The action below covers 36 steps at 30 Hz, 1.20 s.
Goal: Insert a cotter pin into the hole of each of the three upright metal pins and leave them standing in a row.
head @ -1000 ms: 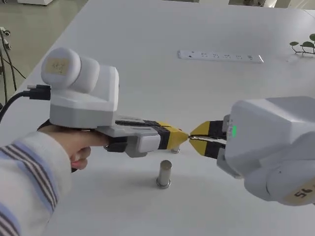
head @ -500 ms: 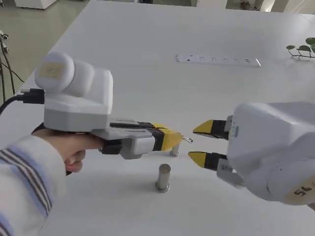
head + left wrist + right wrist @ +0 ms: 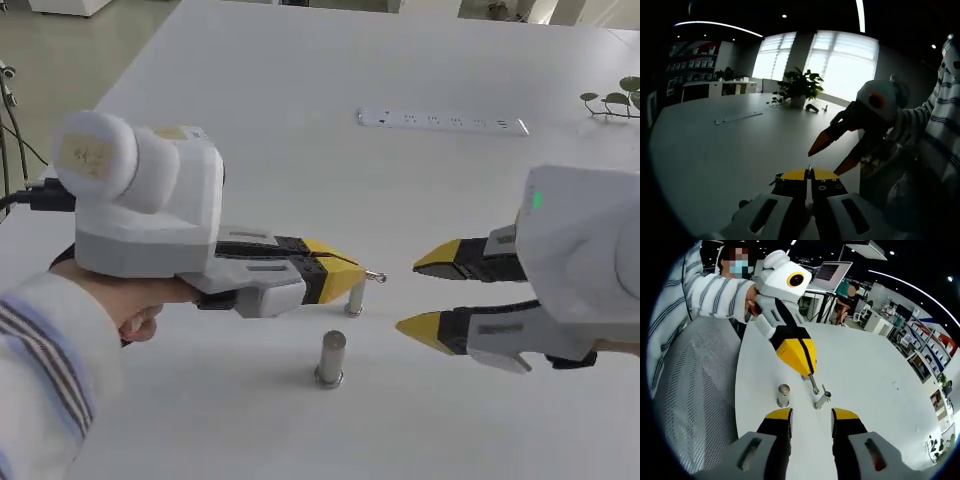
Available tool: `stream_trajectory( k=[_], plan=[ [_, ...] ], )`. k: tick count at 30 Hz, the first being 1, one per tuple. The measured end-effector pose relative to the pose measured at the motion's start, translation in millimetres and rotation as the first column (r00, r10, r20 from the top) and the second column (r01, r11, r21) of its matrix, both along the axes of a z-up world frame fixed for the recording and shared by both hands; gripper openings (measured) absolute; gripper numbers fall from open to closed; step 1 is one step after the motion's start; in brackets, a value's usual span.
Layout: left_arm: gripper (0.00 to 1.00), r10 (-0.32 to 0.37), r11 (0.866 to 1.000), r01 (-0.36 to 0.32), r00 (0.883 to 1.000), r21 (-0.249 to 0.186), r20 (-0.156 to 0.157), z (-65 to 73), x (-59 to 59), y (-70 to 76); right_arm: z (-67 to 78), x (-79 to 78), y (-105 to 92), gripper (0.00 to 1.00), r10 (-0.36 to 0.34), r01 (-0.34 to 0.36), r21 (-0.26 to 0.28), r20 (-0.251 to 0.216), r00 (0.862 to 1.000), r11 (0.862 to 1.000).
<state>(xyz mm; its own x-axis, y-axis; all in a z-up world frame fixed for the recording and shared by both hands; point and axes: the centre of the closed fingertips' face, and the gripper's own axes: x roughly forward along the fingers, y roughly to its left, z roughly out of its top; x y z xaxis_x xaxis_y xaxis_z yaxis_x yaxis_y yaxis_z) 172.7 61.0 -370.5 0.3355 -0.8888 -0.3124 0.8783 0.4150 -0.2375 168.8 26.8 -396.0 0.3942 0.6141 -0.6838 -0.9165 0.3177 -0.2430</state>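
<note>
The left claw point(image 3: 360, 277) is squeezed tight on the thin silver cotter pin point(image 3: 375, 277), which pokes out of its yellow tips. The right claw point(image 3: 408, 296) pinched there a moment ago. Now it is wide open and backed off to 3 o'clock. So the left claw alone carries the pin, likely ready to push in. A short grey metal pin point(image 3: 331, 358) stands at 6 o'clock on the white table point(image 3: 300, 120).

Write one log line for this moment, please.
left gripper shut on thin metal cotter pin | right gripper open, apart | short grey metal pin upright on white table
</note>
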Motion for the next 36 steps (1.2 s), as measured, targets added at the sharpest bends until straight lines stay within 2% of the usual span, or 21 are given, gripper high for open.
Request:
stream_trajectory(
  k=[1,3,4,6,8,9,11,12,15,17,18,22,27,31,36],
  plan=[
    [0.00,-0.003,1.000,0.003,1.000,0.001,0.008,0.5,-0.1,-0.2,0.1,0.1,-0.2,0.27,0.001,-0.001,0.001,-0.003,1.000,1.000],
    [0.00,-0.008,1.000,0.008,1.000,0.005,0.013,0.5,-0.2,-0.1,-0.5,-2.5,0.1,0.27,0.015,-0.014,0.009,-0.037,0.999,1.000],
    [0.00,-0.011,1.000,0.011,1.000,0.009,0.025,0.6,0.2,0.0,-1.9,-4.5,0.7,0.26,0.030,-0.030,0.015,-0.059,0.998,0.999],
    [0.00,-0.031,0.999,0.028,0.997,0.032,0.076,0.3,-0.1,-0.3,-3.7,-4.3,1.4,0.27,0.032,-0.030,0.032,-0.085,0.996,0.999],
    [0.00,-0.044,0.998,0.040,0.994,0.044,0.104,0.5,-0.4,-0.5,-4.6,-7.4,4.0,0.27,0.038,-0.033,0.050,-0.117,0.992,0.998],
    [0.00,-0.050,0.998,0.046,0.993,0.044,0.108,1.0,-1.4,-0.9,-4.3,-9.4,5.8,0.26,0.049,-0.042,0.057,-0.123,0.991,0.997],
    [0.00,-0.067,0.997,0.061,0.988,0.048,0.137,2.4,-2.8,-1.8,-4.4,-12.0,8.0,0.25,0.061,-0.054,0.057,-0.132,0.989,0.997],
    [0.00,-0.070,0.997,0.064,0.988,0.051,0.139,2.2,-3.5,-2.1,-4.3,-12.8,8.9,0.25,0.066,-0.058,0.057,-0.133,0.989,0.997],
    [0.00,-0.111,0.993,0.100,0.975,0.066,0.193,2.9,-7.4,-5.2,-4.0,-15.6,11.8,0.23,0.085,-0.077,0.058,-0.144,0.986,0.995],
    [0.00,-0.121,0.992,0.110,0.973,0.069,0.195,2.9,-9.3,-6.2,-3.9,-16.0,12.8,0.23,0.082,-0.074,0.061,-0.151,0.985,0.995],
    [0.00,-0.139,0.989,0.127,0.968,0.072,0.209,3.4,-11.5,-7.3,-3.6,-16.8,13.8,0.22,0.086,-0.076,0.066,-0.154,0.984,0.995],
    [0.00,-0.164,0.985,0.149,0.960,0.082,0.227,4.0,-14.8,-8.3,-2.1,-18.6,16.4,0.20,0.084,-0.070,0.088,-0.170,0.982,0.994],
    [0.00,-0.199,0.979,0.181,0.947,0.092,0.251,4.7,-20.0,-8.9,-3.1,-21.2,17.0,0.15,0.092,-0.077,0.088,-0.180,0.979,0.993],
    [0.00,-0.221,0.975,0.206,0.940,0.084,0.258,7.0,-24.7,-10.2,-2.8,-23.4,19.7,0.13,0.101,-0.083,0.100,-0.189,0.977,0.992],
    [0.00,-0.248,0.968,0.231,0.933,0.095,0.263,6.5,-28.7,-11.2,-0.5,-26.0,23.5,0.06,0.117,-0.095,0.118,-0.192,0.974,0.988]
  ],
)
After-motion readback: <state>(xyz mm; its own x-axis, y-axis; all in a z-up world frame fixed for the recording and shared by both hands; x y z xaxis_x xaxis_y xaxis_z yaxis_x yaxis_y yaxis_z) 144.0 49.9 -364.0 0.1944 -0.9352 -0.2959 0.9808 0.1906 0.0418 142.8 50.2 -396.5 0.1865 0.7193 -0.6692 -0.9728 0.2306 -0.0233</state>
